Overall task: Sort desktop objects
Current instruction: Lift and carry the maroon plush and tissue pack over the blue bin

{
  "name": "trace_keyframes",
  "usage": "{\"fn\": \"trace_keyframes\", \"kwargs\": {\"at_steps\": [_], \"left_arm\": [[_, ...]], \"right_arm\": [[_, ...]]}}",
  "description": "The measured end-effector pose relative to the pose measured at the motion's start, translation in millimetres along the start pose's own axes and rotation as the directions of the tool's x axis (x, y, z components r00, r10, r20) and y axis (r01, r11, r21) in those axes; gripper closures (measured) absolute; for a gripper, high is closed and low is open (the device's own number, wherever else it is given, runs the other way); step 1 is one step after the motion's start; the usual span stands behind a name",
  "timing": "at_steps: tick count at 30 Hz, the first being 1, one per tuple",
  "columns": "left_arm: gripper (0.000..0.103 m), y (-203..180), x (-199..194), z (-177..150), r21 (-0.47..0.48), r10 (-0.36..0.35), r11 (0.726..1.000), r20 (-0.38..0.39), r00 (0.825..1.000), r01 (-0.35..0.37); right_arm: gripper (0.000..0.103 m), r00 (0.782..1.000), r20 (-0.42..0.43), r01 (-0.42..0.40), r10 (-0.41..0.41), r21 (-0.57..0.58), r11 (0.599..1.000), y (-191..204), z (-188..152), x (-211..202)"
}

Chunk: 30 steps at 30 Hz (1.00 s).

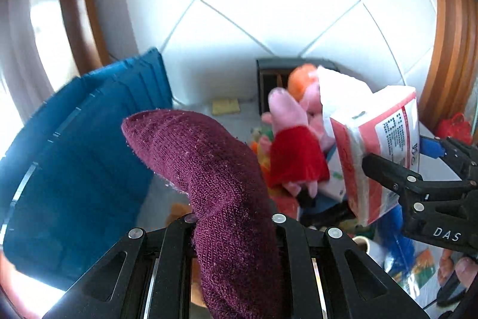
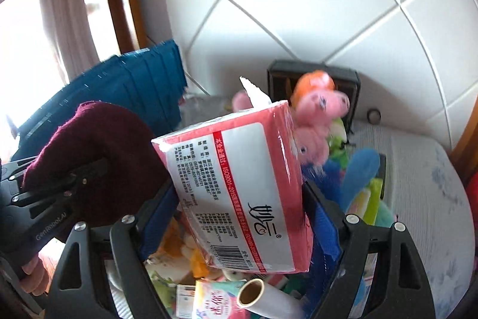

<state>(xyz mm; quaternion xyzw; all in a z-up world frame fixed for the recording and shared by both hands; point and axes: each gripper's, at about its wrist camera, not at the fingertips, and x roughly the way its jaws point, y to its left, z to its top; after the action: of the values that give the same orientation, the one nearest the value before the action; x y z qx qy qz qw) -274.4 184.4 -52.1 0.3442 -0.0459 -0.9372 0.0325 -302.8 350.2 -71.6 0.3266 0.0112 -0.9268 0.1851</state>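
Note:
A dark maroon knitted sock (image 1: 203, 157) sticks up and leans left out of my left gripper (image 1: 235, 218), which is shut on it. The right wrist view has the same sock (image 2: 101, 139) and left gripper (image 2: 71, 181) at its left edge. My right gripper (image 2: 239, 190) is shut on a pink-and-white pack of tissues (image 2: 239, 169), its blue pads pressing both sides. The pack is tilted, with a white tissue poking out of the top. From the left wrist, the pack (image 1: 379, 145) and the right gripper (image 1: 403, 154) are raised at the right.
Below lies a jumble of things: a pink pig plush in a red dress (image 1: 292, 139), a blue plush (image 2: 358, 169), a clear film roll (image 2: 263, 298), small packets. A blue file rack (image 1: 83, 139) stands left, a black box (image 1: 274, 71) against the white tiled wall, a yellow pad (image 1: 225, 106) beside it.

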Motion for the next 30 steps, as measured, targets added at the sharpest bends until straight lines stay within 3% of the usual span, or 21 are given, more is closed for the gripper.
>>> {"fn": "trace_keyframes", "kwargs": {"at_steps": [10,16,19,26,30], "left_arm": [[0.088,27,-54,17,-0.054,0.104,0.994,0.109,0.989,-0.099],[0.088,53,-80,31,-0.095,0.164,0.984,0.157,0.974,-0.151],[0.088,76,-97,40,-0.123,0.207,0.975,0.196,0.958,-0.185],[0.088,161,-120,56,-0.213,0.299,0.945,0.251,0.921,-0.249],[0.088,233,-120,58,-0.246,0.353,0.924,0.25,0.902,-0.293]], "right_arm": [[0.02,0.995,0.097,-0.023,0.032,-0.093,0.995,37,39,-41],[0.02,0.988,0.134,-0.057,0.077,-0.147,0.987,66,57,-62],[0.02,0.983,0.154,-0.076,0.102,-0.166,0.983,86,68,-68],[0.02,0.965,0.203,-0.119,0.169,-0.236,0.964,159,101,-70],[0.02,0.95,0.225,-0.157,0.218,-0.259,0.953,216,118,-54]]}}
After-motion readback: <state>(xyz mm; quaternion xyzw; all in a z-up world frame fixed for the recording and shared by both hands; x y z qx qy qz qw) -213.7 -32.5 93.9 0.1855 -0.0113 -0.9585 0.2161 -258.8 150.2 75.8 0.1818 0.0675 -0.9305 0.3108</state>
